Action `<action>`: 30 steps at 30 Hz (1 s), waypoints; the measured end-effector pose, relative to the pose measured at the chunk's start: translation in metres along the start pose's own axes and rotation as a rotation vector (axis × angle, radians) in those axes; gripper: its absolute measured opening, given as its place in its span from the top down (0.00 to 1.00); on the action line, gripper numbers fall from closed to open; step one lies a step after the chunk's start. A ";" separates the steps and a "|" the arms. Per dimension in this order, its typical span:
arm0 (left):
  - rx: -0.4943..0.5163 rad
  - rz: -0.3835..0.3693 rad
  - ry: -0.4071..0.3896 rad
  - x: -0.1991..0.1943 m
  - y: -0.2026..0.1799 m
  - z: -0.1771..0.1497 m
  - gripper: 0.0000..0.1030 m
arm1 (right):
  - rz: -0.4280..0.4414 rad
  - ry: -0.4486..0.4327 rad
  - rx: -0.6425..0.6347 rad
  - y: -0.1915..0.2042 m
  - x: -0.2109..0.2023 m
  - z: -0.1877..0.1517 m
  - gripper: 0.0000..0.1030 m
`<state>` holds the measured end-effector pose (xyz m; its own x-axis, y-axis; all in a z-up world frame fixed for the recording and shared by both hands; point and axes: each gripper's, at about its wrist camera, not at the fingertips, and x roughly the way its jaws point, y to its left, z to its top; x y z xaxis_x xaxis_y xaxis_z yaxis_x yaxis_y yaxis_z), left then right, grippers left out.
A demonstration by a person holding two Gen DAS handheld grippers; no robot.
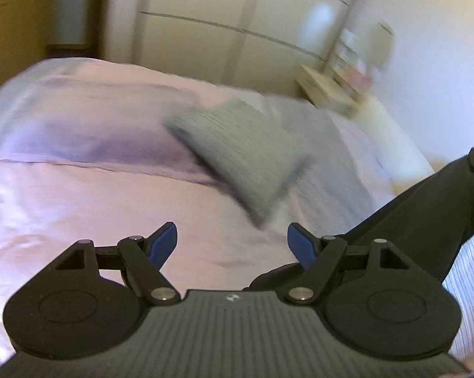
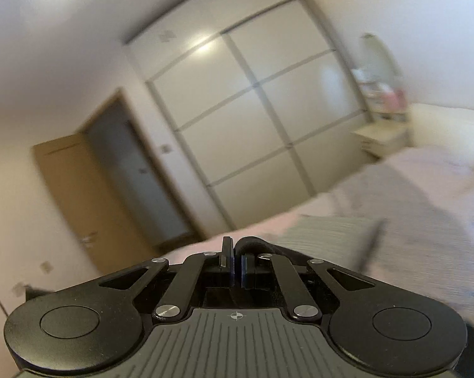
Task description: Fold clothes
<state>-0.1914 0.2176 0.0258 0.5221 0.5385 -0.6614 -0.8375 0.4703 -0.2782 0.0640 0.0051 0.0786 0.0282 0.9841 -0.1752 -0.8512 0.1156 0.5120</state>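
Left tongs [image 1: 232, 245] gape empty above the bed [image 1: 79, 195]; right tongs [image 2: 237, 267] pinch dark cloth [image 2: 256, 244]; folded grey garment [image 1: 240, 154] on bed, wardrobe [image 2: 237, 119] behind.

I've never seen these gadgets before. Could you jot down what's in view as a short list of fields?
Place: bedroom, bed with pink cover
Clothing: grey folded garment lying on the bed
Left gripper: open, nothing between its blue pads
Right gripper: shut on a dark garment, which hangs from it
Background: white wardrobe, wooden door, bedside table
Image: motion-blurred
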 end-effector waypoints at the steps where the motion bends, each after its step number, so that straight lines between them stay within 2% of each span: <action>1: -0.026 0.018 -0.025 -0.015 0.024 0.005 0.28 | 0.028 -0.005 -0.004 0.018 0.013 -0.002 0.98; 4: -0.083 0.084 -0.097 -0.058 0.089 0.022 0.28 | 0.088 -0.011 -0.008 0.071 0.053 -0.005 0.98; 8: -0.115 0.184 -0.194 -0.108 0.150 0.045 0.28 | 0.195 -0.062 0.010 0.144 0.091 0.003 0.98; 12: -0.131 0.227 -0.254 -0.141 0.185 0.059 0.28 | 0.290 -0.167 0.016 0.199 0.098 0.026 0.98; 14: -0.126 0.232 -0.255 -0.147 0.193 0.058 0.28 | 0.306 -0.235 -0.001 0.220 0.094 0.036 0.98; 16: -0.136 0.232 -0.240 -0.145 0.196 0.052 0.28 | 0.274 -0.235 -0.033 0.230 0.095 0.037 0.98; 18: -0.148 0.228 -0.212 -0.144 0.202 0.041 0.28 | 0.205 -0.147 -0.108 0.231 0.103 0.023 0.95; 20: -0.146 0.234 -0.162 -0.137 0.204 0.025 0.28 | 0.125 0.059 -0.171 0.219 0.120 -0.005 0.70; 22: -0.135 0.257 -0.091 -0.128 0.205 0.003 0.28 | 0.027 0.330 -0.181 0.195 0.141 -0.046 0.54; 23: -0.130 0.268 -0.055 -0.123 0.205 -0.008 0.28 | -0.036 0.456 -0.174 0.180 0.149 -0.070 0.53; 24: -0.125 0.281 -0.017 -0.116 0.203 -0.017 0.28 | -0.089 0.539 -0.179 0.166 0.150 -0.093 0.53; 27: -0.099 0.309 0.091 -0.099 0.192 -0.045 0.28 | -0.169 0.679 -0.232 0.143 0.149 -0.131 0.53; 30: -0.051 0.309 0.158 -0.093 0.172 -0.073 0.28 | -0.204 0.736 -0.249 0.127 0.132 -0.148 0.53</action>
<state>-0.3955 0.1976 -0.0116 0.2143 0.5331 -0.8185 -0.9612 0.2642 -0.0796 -0.1175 0.1295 -0.0038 -0.0828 0.5955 -0.7991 -0.9609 0.1650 0.2226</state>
